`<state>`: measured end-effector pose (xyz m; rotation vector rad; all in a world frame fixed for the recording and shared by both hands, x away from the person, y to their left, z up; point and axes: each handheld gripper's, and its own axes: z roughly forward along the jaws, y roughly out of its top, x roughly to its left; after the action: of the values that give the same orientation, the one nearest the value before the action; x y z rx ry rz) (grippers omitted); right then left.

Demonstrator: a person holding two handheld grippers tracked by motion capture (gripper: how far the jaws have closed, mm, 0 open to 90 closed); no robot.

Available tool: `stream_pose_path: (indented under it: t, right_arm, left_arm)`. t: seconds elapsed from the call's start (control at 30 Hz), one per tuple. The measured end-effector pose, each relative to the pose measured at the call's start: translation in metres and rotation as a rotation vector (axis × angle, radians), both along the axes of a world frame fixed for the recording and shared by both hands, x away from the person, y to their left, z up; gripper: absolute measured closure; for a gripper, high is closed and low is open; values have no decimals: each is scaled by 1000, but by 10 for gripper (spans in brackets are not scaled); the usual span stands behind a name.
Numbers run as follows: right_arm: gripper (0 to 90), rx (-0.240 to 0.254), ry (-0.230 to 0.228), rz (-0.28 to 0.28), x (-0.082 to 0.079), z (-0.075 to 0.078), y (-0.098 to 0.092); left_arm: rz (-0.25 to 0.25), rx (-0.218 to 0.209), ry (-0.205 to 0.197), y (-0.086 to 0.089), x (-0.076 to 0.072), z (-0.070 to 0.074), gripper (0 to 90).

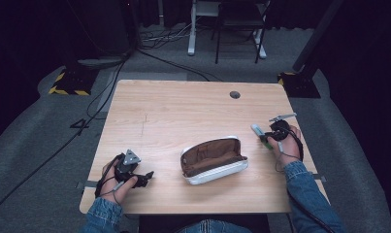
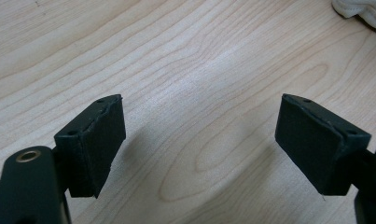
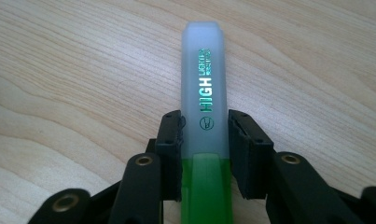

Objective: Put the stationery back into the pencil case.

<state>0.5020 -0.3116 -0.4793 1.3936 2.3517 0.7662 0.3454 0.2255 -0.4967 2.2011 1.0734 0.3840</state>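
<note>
A green highlighter (image 3: 204, 93) with a frosted white cap lies along the wood table (image 1: 183, 107) at the right. My right gripper (image 3: 204, 116) is shut on it, its pads pressing both sides of the barrel just below the cap. From above, the highlighter (image 1: 258, 131) points away to the left of the right gripper (image 1: 270, 137). An open pencil case (image 1: 213, 159), white outside and brown inside, sits at the table's front middle. My left gripper (image 1: 147, 175) rests low at the front left, open, with bare wood between its fingers (image 2: 94, 140).
A corner of the white pencil case (image 2: 360, 9) shows at the top right of the left gripper view. A round cable hole (image 1: 235, 94) lies near the table's far edge. Beyond the table stand a chair, desk legs and floor cables.
</note>
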Motion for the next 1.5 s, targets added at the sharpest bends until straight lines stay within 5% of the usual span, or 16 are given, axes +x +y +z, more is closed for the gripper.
stream_pose_path:
  t: [0.67,1.5]
  right_arm:
    - [671,27,-40,22,-7,18,2]
    - [672,68,-107,141,-32,74,23]
  left_arm:
    - [1,-15,-25,0,1,-7,137]
    - [10,-14,-26,-1,0,-7,137]
